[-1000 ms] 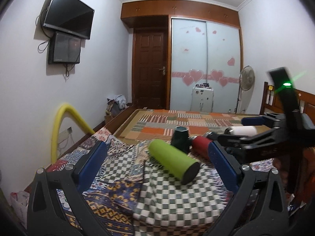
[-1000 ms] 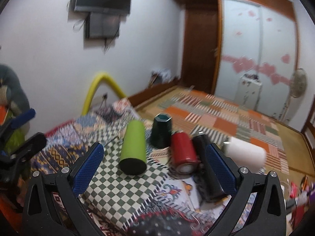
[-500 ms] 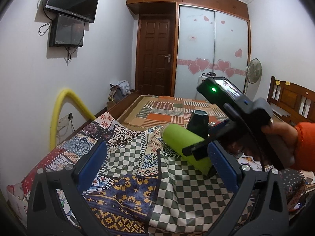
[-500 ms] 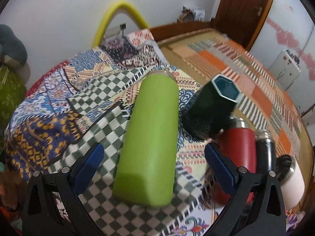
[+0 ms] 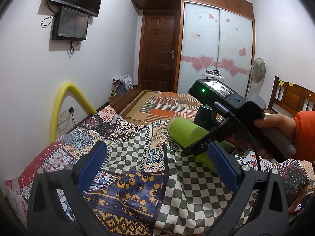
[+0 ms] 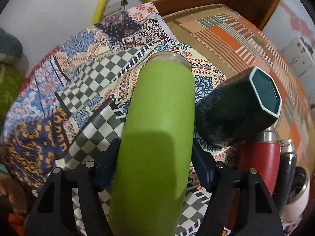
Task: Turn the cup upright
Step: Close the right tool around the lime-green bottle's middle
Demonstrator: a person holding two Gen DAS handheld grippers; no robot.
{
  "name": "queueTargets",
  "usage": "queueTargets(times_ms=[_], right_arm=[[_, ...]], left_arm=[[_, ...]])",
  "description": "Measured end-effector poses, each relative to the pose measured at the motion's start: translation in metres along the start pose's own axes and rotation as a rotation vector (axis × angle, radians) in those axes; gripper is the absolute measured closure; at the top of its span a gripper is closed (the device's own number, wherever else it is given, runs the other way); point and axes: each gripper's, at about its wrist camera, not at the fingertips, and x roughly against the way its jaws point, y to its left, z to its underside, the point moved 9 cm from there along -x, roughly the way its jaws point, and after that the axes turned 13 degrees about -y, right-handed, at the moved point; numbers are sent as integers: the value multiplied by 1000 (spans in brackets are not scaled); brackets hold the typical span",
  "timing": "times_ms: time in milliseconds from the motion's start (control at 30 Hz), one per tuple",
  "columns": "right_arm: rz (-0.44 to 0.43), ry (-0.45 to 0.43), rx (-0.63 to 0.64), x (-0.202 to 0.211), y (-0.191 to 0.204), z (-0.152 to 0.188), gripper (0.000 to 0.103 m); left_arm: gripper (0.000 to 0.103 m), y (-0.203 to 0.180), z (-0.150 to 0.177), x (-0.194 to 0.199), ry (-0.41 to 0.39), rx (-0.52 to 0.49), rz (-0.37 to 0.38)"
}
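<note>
Across the patchwork bed (image 5: pixel 122 179), big change in half a second: right gripper (image 6: pixel 155 169) now down and straddling the green cup (image 6: pixel 157 122), where a moment ago only hovering above with pads well clear on both sides. Jaws drawn in from that wide stance, blue pads (image 6: pixel 107 167) pressed against both flanks of the cup near its closed end. Looks clenched on it, though actual squeeze hard to confirm from the wrist view alone.

Cup lying on its side on the checkered cloth (image 5: pixel 193 192), open mouth pointing away toward the far edge of the bed, roughly mid-bed. From the left view, green cup (image 5: pixel 185 133) half hidden behind the right gripper (image 5: pixel 200 147), no sign of lift yet.

Left gripper (image 5: pixel 157 163) hanging back near the front edge, jaws spread wide, grasping nothing.

Meaning for the task: reach done, grasp seemingly made, flip itself not yet started. Next call probably a lift and a tilt to stand the cup on its base.

Watch-outs: dark hexagonal cup (image 6: pixel 238 108) standing just beside the green one, red bottle (image 6: pixel 258 157) close by too. Soft, rumpled bedding, so wobble on set-down a fair risk.
</note>
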Motion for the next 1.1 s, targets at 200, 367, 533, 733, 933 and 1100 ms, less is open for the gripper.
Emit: queueTargets(times_ms=[200,367,533,733,933,1100], right_arm=[[16,2,-30,4,-2,1,39],[21,-6,-32,22,-3,11,40],[20,-49,-47,51,-6,21,40],[39,-88,-55,84,-12,43,40],[42,-131,-102,104,-23,77,40],[24,-108,-157,101,-30,111,40]], left_arm=[[0,-4,-2,3,-6,-12,0],[0,-9,-8,6,-18,-18,1],[0,-20,-15,12,-24,-17,17],[0,-40,-22,22,-34,-32,44],[0,-65,-26,28,-32,-56,75],[0,-85,-20,32,-16,-76,96]])
